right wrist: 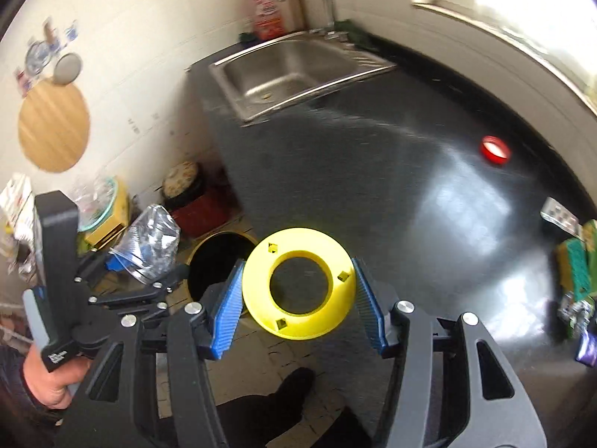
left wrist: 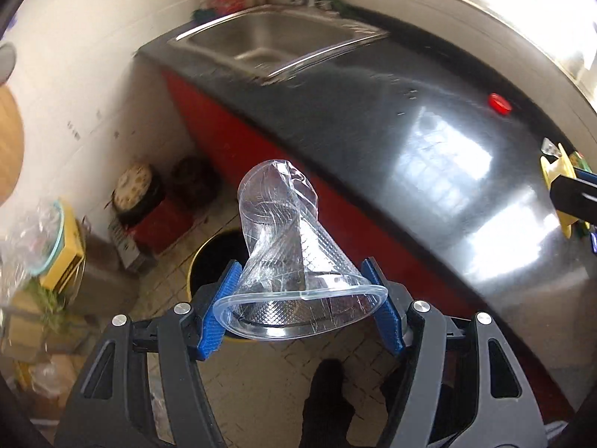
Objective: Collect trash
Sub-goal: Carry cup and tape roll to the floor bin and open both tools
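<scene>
Carrying trash toward the bin is the step in hand. The left tool (left wrist: 302,298) squeezes a crushed clear cup (left wrist: 291,246), and the right tool (right wrist: 296,295) squeezes a yellow ring (right wrist: 298,283). Both hang by the tabletop (right wrist: 373,186) edge, near the round bin (right wrist: 220,257) on the floor. Next, each tool should get over the bin, then let go.

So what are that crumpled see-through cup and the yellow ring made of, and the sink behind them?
Cup: thin clear plastic, apparently; transparent, creased, with a fine embossed pattern. It sits between the left gripper's blue pads.
Yellow ring: looks like rigid matte plastic; solid colour, no shine, small square holes. The right gripper holds it.
Sink: probably stainless steel; brushed grey with bright rim reflections.
</scene>
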### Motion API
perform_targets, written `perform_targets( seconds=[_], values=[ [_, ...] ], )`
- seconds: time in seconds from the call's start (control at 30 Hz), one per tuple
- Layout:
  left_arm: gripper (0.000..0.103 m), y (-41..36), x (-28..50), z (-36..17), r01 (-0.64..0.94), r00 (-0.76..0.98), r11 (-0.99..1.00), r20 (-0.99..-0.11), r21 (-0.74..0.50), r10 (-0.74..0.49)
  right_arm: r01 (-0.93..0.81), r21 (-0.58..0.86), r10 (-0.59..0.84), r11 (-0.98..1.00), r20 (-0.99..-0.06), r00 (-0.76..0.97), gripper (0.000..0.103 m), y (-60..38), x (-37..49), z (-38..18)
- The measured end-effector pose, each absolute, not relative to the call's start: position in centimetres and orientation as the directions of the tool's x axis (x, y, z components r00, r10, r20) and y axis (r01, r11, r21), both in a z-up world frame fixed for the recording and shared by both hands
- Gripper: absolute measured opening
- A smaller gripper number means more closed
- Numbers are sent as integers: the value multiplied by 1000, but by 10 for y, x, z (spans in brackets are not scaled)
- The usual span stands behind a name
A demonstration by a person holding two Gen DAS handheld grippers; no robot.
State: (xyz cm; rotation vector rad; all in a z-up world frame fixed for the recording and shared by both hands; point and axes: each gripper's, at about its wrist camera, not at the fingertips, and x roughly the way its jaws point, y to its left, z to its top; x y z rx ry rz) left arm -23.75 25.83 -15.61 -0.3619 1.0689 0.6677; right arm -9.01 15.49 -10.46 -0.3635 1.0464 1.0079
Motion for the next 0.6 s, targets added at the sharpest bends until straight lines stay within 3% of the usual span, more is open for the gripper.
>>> perform_targets(
  seconds=[0.13, 0.3, 0.6],
  values=[
    [65, 300, -297, -182, -757, 262, 653, -908, 16, 326, -891, 251, 525, 378, -851, -17, 55, 230, -135, -118],
    [65, 337, -329, -223, -822, 280, 564, -919, -81, 277, -888, 324, 462, 328, -874, -148, 55, 300, -169, -157],
    [65, 365, -325, -262, -827, 316, 543, -919, -145, 235, -884, 302, 368, 356, -915, -165, 55, 362, -180, -210]
  ],
)
